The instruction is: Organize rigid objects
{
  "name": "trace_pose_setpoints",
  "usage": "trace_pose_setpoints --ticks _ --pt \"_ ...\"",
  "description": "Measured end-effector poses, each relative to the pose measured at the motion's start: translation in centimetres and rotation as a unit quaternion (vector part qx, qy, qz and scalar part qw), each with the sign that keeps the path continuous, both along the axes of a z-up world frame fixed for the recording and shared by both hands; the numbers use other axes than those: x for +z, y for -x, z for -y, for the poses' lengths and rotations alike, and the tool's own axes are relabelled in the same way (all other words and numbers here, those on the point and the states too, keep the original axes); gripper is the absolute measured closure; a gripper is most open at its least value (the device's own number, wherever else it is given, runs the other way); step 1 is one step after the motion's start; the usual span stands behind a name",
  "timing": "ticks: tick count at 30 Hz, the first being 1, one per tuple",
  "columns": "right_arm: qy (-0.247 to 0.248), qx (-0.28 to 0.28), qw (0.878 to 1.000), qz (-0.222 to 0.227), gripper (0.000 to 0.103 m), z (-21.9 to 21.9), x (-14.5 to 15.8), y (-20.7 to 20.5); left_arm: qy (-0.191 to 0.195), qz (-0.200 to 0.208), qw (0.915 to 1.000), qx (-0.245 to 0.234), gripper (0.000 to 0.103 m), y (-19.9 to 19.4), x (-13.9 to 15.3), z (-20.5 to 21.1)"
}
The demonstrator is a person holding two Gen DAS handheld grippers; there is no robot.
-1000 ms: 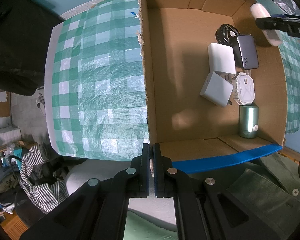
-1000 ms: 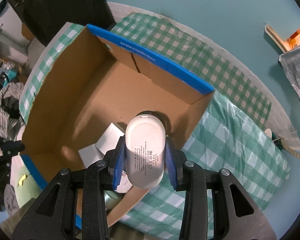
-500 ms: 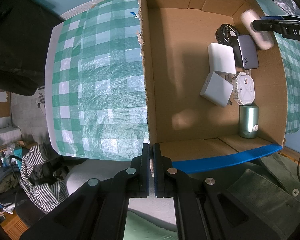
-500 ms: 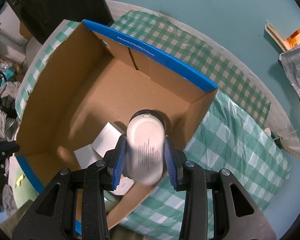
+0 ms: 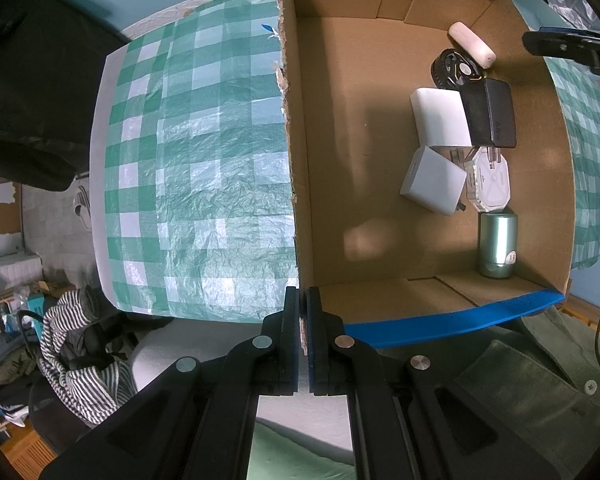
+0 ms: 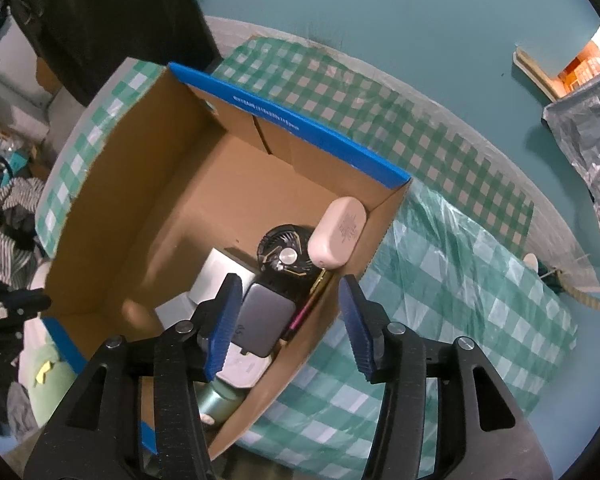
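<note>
A cardboard box [image 5: 332,160] with blue-taped edges stands on the checked tablecloth. A white oval case [image 6: 337,237] leans in its far right corner, also seen in the left wrist view [image 5: 471,45]. Beside it lie a black round fan [image 6: 284,258], a dark grey charger [image 6: 262,318], white blocks [image 5: 440,118] and a green cylinder [image 5: 497,244]. My right gripper [image 6: 290,322] is open and empty above the box's right wall. My left gripper [image 5: 303,332] is shut on the box's near corner edge.
The green checked tablecloth [image 5: 204,168] covers the table to the left of the box and to its right [image 6: 452,292]. A striped cloth [image 5: 76,344] lies off the table's near left. A teal wall [image 6: 380,12] stands behind.
My right gripper opened and let go of the white oval case, which dropped into the box's far right corner. The gripper drew back. The left gripper has not moved.
</note>
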State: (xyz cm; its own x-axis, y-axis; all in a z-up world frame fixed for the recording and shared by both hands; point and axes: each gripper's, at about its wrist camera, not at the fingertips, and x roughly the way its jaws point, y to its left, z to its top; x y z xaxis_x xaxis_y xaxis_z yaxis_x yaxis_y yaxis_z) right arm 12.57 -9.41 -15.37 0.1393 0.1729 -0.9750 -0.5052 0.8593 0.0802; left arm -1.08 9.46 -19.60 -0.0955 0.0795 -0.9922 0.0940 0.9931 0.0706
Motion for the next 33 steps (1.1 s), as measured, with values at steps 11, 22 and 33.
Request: trace_pose_setpoints --ticks 11,22,33 --pt "-0.030 -0.029 0.999 0.035 0.047 1.2 4.6 1.9 0.010 0.037 0.9992 0.009 0.100 -0.7 1.8 0.0" --pt "-0.046 -0.096 0.990 0.095 0.038 4.1 10.2 4.6 0.034 0.117 0.9923 0.026 0.078 -2.2 7.1 1.0" --pt "-0.051 -0.169 0.972 0.158 0.037 7.8 14.8 7.5 0.030 0.251 0.9676 -0.004 0.025 -2.0 14.8 3.2"
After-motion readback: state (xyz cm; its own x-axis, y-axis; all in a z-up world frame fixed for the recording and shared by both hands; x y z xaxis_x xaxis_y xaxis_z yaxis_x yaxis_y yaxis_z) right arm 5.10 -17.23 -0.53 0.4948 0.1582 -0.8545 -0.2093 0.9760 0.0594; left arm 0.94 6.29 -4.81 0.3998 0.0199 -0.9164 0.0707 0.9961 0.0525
